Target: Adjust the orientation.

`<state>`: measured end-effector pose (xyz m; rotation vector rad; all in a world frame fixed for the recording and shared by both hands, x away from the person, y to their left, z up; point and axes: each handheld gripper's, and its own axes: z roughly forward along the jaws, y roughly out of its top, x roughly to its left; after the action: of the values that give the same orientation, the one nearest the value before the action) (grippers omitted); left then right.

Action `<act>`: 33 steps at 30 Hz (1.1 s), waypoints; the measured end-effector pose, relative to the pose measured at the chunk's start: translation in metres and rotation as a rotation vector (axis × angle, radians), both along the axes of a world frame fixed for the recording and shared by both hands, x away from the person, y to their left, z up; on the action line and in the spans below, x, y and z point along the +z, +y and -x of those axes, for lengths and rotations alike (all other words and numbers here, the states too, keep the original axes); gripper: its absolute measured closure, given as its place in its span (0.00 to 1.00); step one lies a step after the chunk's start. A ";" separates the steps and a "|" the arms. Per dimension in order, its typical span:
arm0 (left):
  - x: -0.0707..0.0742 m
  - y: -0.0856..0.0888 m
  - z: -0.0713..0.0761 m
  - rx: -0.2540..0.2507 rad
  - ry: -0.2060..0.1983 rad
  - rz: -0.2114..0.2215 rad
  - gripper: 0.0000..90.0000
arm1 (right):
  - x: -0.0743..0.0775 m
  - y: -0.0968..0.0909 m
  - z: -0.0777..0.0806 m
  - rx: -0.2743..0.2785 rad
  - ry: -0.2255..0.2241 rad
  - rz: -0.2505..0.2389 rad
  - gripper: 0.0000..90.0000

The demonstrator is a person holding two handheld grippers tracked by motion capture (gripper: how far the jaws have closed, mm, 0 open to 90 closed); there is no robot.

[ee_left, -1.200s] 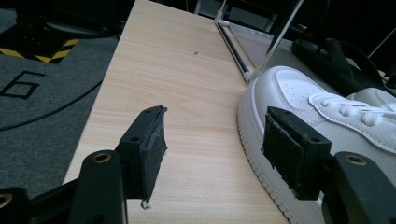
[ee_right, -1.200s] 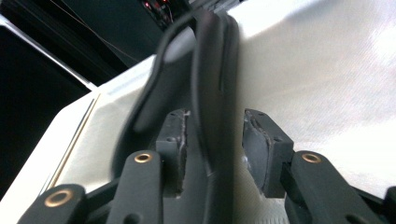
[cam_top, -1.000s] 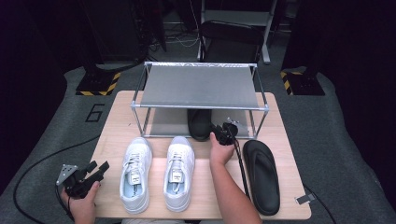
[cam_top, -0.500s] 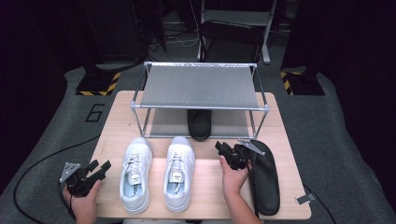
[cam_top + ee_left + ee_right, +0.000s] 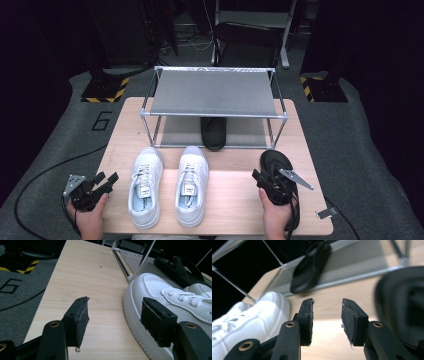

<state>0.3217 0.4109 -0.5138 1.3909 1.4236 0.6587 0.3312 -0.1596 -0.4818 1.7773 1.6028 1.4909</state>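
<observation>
Gaping left gripper (image 5: 113,316) fingers empty, right gripper (image 5: 327,320) fingers narrowly parted, empty

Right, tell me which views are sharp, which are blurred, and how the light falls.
High view: pale wooden table evenly lit, surroundings dark. Left gripper view: crisp on the white leather sneaker. Right gripper view: blurred, the black slipper under the metal rack and the black slipper at right both smeared; its jaws sharper.
</observation>
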 end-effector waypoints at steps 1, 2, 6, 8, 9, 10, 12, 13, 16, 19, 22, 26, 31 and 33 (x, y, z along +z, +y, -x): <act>0.000 0.000 0.000 -0.007 0.007 -0.001 0.43 | 0.000 0.000 0.000 0.000 0.000 0.000 0.68; 0.000 -0.002 -0.001 0.000 0.004 0.001 0.43 | -0.004 -0.005 0.006 -0.004 0.003 0.016 0.68; 0.000 -0.003 -0.002 -0.004 0.007 -0.002 0.43 | -0.005 -0.010 0.013 -0.010 -0.001 0.019 0.68; 0.000 -0.003 -0.001 -0.004 0.005 -0.001 0.43 | -0.005 -0.012 0.017 -0.012 -0.010 0.040 0.68; 0.000 -0.003 -0.001 -0.010 0.004 -0.004 0.43 | -0.005 -0.014 0.019 -0.017 -0.010 0.043 0.68; 0.000 -0.003 -0.001 -0.014 0.008 -0.008 0.43 | -0.006 -0.018 0.023 -0.029 -0.001 0.038 0.68; 0.000 -0.003 -0.001 -0.013 0.008 -0.008 0.43 | -0.007 -0.021 0.027 -0.037 -0.008 0.054 0.68; 0.000 -0.003 -0.001 -0.013 0.008 -0.008 0.43 | -0.007 -0.021 0.027 -0.037 -0.008 0.054 0.68; 0.000 -0.003 -0.001 -0.010 0.010 -0.009 0.43 | -0.009 -0.025 0.033 -0.050 -0.008 0.092 0.68; 0.000 -0.004 -0.001 0.002 -0.004 -0.001 0.43 | -0.014 -0.028 0.037 -0.065 0.003 0.117 0.68; 0.001 -0.003 -0.001 -0.009 0.005 -0.009 0.43 | -0.021 -0.033 0.035 -0.077 0.029 0.130 0.68; 0.001 -0.003 -0.001 -0.010 0.007 -0.009 0.43 | -0.027 -0.036 0.031 -0.079 0.059 0.130 0.70; 0.000 -0.003 -0.001 -0.001 -0.005 -0.006 0.43 | -0.032 -0.036 0.028 -0.063 0.080 0.123 0.74; 0.001 -0.002 0.000 0.000 -0.002 -0.004 0.43 | -0.033 -0.034 0.026 -0.053 0.082 0.134 0.78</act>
<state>0.3216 0.4085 -0.5131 1.3928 1.4216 0.6631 0.3056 -0.1939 -0.5147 1.8125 1.6397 1.2706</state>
